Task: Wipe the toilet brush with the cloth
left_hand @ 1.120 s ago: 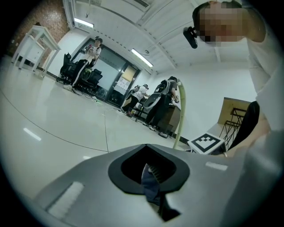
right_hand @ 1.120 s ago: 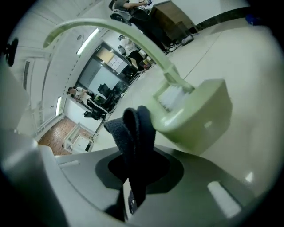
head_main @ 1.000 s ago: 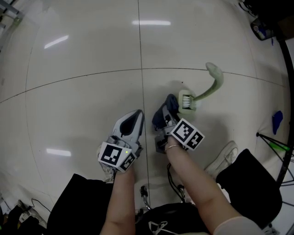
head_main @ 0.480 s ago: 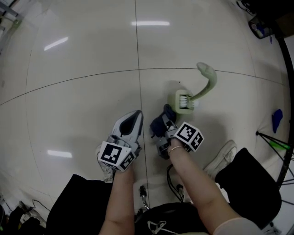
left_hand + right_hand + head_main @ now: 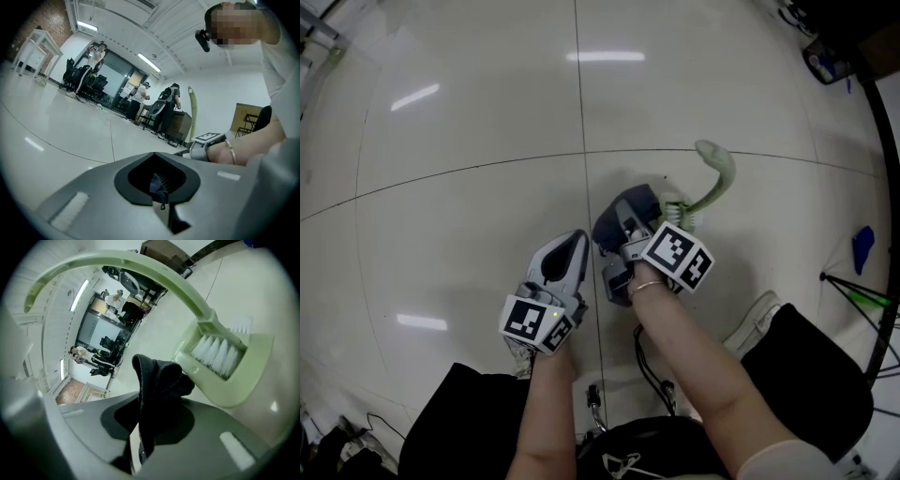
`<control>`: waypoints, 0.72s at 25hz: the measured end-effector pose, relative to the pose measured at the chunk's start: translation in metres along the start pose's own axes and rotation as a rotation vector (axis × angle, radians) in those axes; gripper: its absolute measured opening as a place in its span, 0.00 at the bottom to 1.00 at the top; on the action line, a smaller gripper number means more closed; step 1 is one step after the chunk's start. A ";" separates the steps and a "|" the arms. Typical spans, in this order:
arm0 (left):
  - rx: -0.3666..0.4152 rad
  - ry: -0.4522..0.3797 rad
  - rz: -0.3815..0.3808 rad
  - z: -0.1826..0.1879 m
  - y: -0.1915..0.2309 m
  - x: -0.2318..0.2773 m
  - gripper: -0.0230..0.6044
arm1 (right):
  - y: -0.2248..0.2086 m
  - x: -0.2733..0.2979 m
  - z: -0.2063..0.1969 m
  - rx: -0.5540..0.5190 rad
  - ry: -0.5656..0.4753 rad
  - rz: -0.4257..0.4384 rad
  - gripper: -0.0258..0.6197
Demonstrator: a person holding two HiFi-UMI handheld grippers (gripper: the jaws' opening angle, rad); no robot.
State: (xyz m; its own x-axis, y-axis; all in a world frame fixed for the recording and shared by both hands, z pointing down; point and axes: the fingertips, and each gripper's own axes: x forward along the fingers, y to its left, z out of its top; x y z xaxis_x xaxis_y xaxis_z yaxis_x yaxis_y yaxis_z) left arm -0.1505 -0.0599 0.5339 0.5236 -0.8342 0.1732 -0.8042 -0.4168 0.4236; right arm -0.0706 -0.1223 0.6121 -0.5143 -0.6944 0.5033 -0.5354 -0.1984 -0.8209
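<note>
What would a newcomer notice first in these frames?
The right claw, at the centre of the head view, is clamped on a dark cloth held close beside the pale green toilet brush. The brush's white bristles and curved handle fill the right gripper view. The left claw is shut and empty just to the left in the head view, over the glossy tiled floor.

Grey left gripper (image 5: 572, 246) and right gripper (image 5: 623, 230), black-and-white marker cubes (image 5: 678, 257), thin bracelet (image 5: 645, 286), black trousers (image 5: 811, 375), white shoe (image 5: 759, 319).
</note>
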 end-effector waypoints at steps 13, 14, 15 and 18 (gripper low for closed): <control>-0.011 -0.013 0.000 0.011 0.011 0.008 0.05 | -0.079 0.003 -0.024 0.212 -0.004 -0.158 0.14; -0.012 -0.010 0.000 0.010 0.011 0.008 0.05 | -0.085 0.000 -0.027 0.207 0.007 -0.169 0.14; -0.012 -0.007 0.001 0.009 0.010 0.009 0.05 | -0.090 -0.003 -0.031 0.200 0.022 -0.177 0.14; -0.007 -0.003 0.002 0.008 0.010 0.012 0.05 | -0.101 -0.017 -0.043 0.180 0.068 -0.182 0.14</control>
State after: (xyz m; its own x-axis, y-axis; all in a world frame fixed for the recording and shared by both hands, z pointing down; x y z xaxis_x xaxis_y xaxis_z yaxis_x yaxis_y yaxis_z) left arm -0.1543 -0.0769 0.5327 0.5211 -0.8361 0.1714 -0.8033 -0.4126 0.4295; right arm -0.0367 -0.0613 0.6978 -0.4674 -0.5889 0.6593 -0.4990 -0.4398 -0.7467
